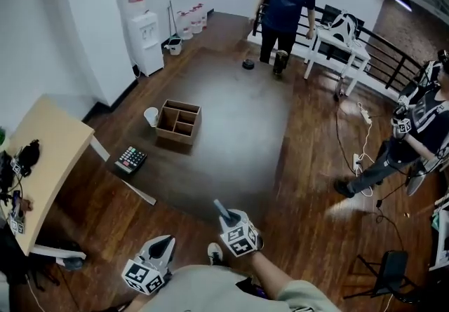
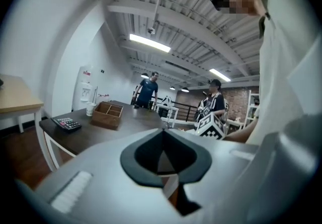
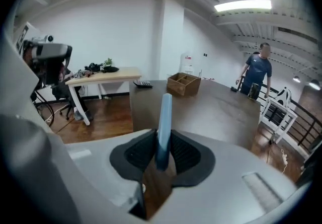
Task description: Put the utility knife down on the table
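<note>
A slim blue-grey utility knife point(image 1: 222, 209) sticks out forward from my right gripper point(image 1: 228, 220), which hangs over the near edge of the dark table point(image 1: 238, 128). In the right gripper view the knife point(image 3: 163, 122) stands clamped between the two black pads, so that gripper point(image 3: 162, 155) is shut on it and tilted down toward the tabletop. My left gripper point(image 1: 163, 242) is lower left of it, close to my body. Its jaws point(image 2: 162, 140) meet at the tips with nothing between them.
On the table's left part stand a wooden divided box point(image 1: 178, 121), a paper cup point(image 1: 151, 116) and a calculator point(image 1: 130, 159); a small dark object point(image 1: 248, 64) lies at the far end. A light wooden desk point(image 1: 49, 156) is at left. Two people point(image 1: 284, 9) point(image 1: 414, 128) stand beyond and right.
</note>
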